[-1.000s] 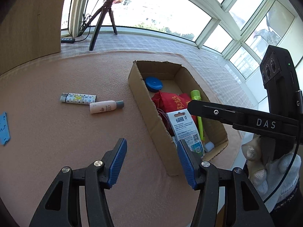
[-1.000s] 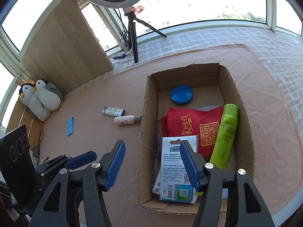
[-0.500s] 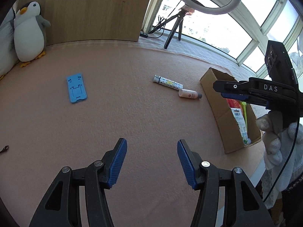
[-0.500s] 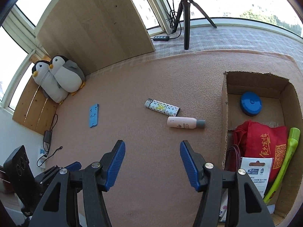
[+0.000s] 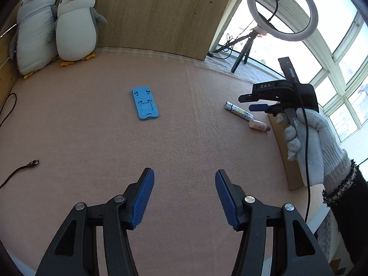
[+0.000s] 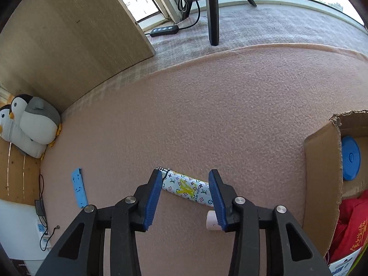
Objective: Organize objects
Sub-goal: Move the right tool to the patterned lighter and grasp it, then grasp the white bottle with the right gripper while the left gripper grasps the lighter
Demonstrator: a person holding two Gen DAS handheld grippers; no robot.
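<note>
- Pink felt covers the table (image 5: pixel 184 138), with a wooden panel (image 5: pixel 149 11) and two plush penguins (image 5: pixel 57 23) at the far edge, and a ring light on a tripod (image 5: pixel 283 11) by the sunlit windows.
- On the felt lie a blue phone stand (image 5: pixel 145 103), a patterned lighter (image 6: pixel 186 187) and a small white bottle (image 5: pixel 258 125); the bottle is just beside the lighter, near the wall of the cardboard box (image 6: pixel 322 172).
- Inside the box a blue round lid (image 6: pixel 350 158) and a red bag (image 6: pixel 352 225) already sit, so the sorting looks partly done, with three loose items left.
- Judging by the right wrist view, the step in hand is the reach for the lighter: the right gripper (image 6: pixel 184 197) hangs over it with its jaws apart, the lighter's body between the blue pads and nothing clamped.
- The left gripper (image 5: pixel 184 197) is also spread wide and empty, hovering over bare felt and facing the phone stand.
- Next the right gripper likely needs to drop until the pads flank the lighter and then close; the lighter lies along the gap, so a turn of the wrist would probably be needed to grip across its narrow side.
- The bottle end beside the right pad could be nudged.
- Compared with a second ago, both cameras have swung from the box toward the loose items: the right gripper sat over the box then, and the left saw the box where the penguins now show.
</note>
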